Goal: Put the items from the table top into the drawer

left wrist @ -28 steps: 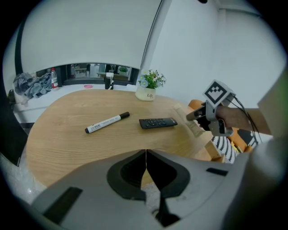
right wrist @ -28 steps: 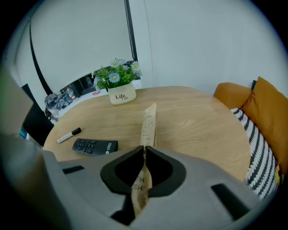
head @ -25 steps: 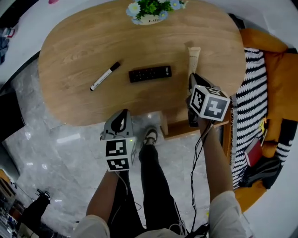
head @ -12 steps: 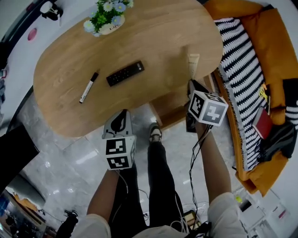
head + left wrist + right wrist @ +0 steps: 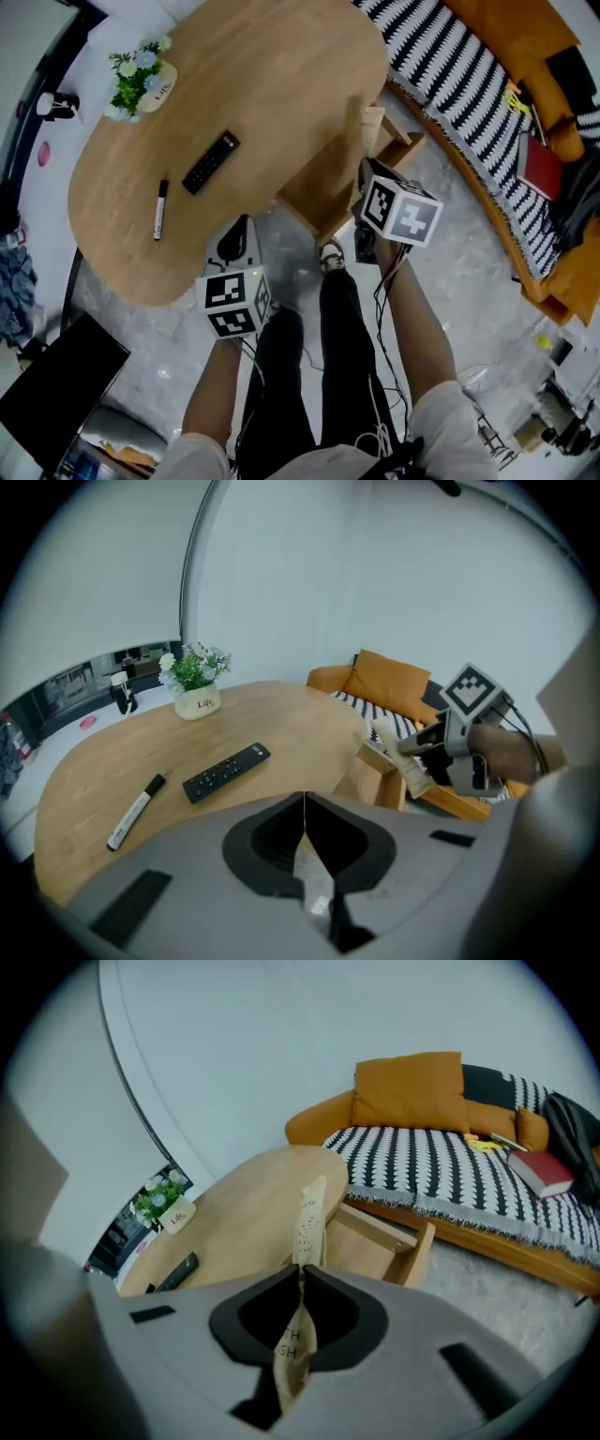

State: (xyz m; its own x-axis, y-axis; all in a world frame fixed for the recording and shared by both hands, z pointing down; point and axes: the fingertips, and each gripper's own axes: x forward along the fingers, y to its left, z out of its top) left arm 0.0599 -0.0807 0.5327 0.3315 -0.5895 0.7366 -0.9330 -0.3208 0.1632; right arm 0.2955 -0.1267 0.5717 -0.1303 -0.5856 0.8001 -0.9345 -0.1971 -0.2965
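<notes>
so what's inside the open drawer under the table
Only bare wood shows inside the drawer. The tube in the right gripper covers part of it, and the table hides the back.

1. On the table [image 5: 281, 75] before you, the marker [image 5: 157, 209] lies left of the remote [image 5: 210, 162], with the flower pot [image 5: 141, 82] far behind both.
2. The drawer [image 5: 366, 1241] stands pulled out at the table's right side.
3. Your right gripper [image 5: 300, 1274] is just near of the drawer, and the tube [image 5: 307, 1208] between its jaws reaches over it.
4. Your left gripper [image 5: 304, 803] is off the table's near edge.
5. The sofa [image 5: 506, 23] lies far right, with a book [image 5: 541, 167] on it.
</notes>
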